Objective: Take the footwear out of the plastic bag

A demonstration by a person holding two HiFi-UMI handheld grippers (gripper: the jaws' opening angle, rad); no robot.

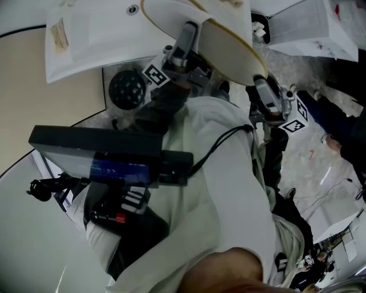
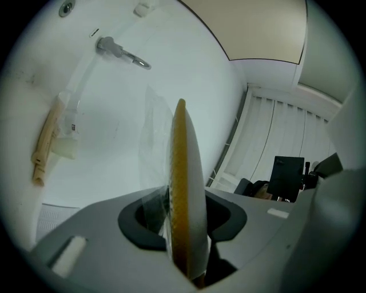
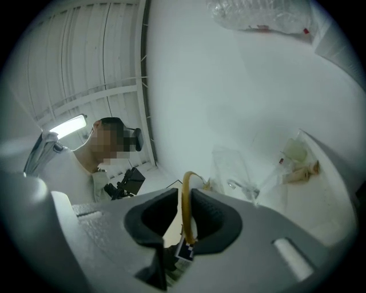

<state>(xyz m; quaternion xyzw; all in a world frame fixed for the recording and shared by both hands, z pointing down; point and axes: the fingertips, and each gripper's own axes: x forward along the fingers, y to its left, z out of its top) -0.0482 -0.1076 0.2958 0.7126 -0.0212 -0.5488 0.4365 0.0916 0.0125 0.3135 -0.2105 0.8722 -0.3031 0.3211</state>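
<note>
White slipper (image 1: pixel 226 48) is held up at top centre of head view, between both claws. Left claw (image 2: pixel 184 213) is clamped on the sole, seen edge-on, with clear bag film (image 2: pixel 153 134) pinched against the sole's left side. Right claw (image 3: pixel 184 220) is clamped on the slipper's thin yellow rim.

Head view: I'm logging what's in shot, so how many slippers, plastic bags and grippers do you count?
slippers: 2
plastic bags: 2
grippers, left gripper and right gripper: 2
total: 6
</note>
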